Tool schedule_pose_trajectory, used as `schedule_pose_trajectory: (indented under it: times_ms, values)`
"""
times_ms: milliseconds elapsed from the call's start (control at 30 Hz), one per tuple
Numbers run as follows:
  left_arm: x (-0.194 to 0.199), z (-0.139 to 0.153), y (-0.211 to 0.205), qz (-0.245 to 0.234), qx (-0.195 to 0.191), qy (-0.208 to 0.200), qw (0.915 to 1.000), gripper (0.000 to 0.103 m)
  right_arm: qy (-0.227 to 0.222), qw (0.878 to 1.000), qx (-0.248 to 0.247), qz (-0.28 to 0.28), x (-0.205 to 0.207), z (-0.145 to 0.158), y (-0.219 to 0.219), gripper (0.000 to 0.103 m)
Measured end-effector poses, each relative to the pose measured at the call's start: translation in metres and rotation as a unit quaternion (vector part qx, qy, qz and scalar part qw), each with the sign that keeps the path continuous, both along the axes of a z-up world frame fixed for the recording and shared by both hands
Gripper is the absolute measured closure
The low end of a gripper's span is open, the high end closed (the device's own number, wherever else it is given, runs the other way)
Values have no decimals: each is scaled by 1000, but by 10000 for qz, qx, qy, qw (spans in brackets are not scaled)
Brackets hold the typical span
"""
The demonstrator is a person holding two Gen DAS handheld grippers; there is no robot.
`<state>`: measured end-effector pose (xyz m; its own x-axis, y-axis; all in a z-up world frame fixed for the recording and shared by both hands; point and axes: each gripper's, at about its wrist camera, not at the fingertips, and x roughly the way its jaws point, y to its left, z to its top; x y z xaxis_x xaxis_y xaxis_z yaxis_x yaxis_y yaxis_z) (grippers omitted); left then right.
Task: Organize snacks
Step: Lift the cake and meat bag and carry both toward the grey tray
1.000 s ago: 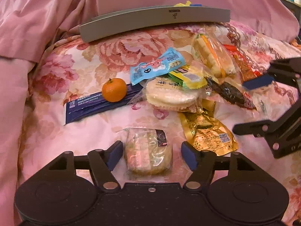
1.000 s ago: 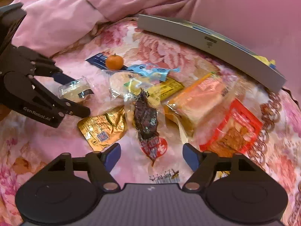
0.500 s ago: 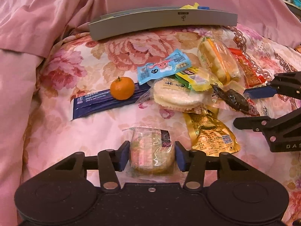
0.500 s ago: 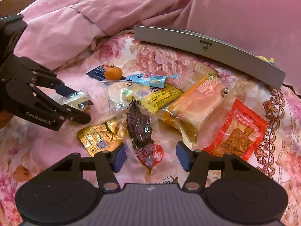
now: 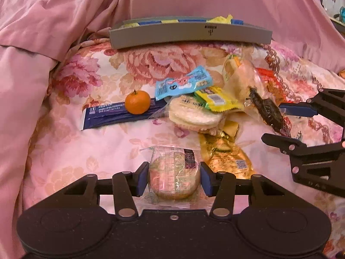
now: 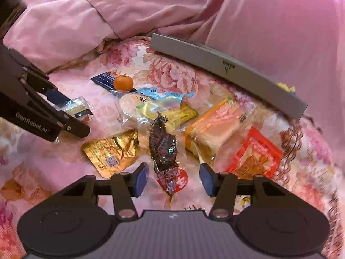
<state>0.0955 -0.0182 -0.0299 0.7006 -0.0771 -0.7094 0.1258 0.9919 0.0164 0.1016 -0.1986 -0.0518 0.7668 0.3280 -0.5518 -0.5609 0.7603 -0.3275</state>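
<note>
The left gripper (image 5: 174,178) pinches the wrapped round pastry (image 5: 174,176) near the quilt's front: lift straight. The right gripper (image 6: 173,178), closing astride the dark snack packet (image 6: 162,145), should grip mid-packet.

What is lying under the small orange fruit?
The orange fruit rests on a flat dark blue packet, which lies on the floral bedcover. The packet's right end runs under the clear rice cracker pack, so that end is hidden.

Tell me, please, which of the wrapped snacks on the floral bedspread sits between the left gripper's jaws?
The round pastry in clear wrap, lying alone nearest the camera; the left gripper clamps it, while the other packets sit piled farther back.
</note>
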Motion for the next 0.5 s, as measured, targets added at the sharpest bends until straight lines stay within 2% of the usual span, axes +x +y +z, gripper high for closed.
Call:
schedule_pose_trajectory:
  times_ms: [100,233,500]
  values:
    - [-1,3,-2,2,-64,-32,10000,52,-354,9989,-281,115,-8,2,6,50]
    - [-3,6,-3,6,-118,-77,9999,52,-526,9972,-484,237,-15,-1,12,51]
    - [11,22,-2,84,-167,-235,9995,52,-824,9954,-349,327,-24,9,14,51]
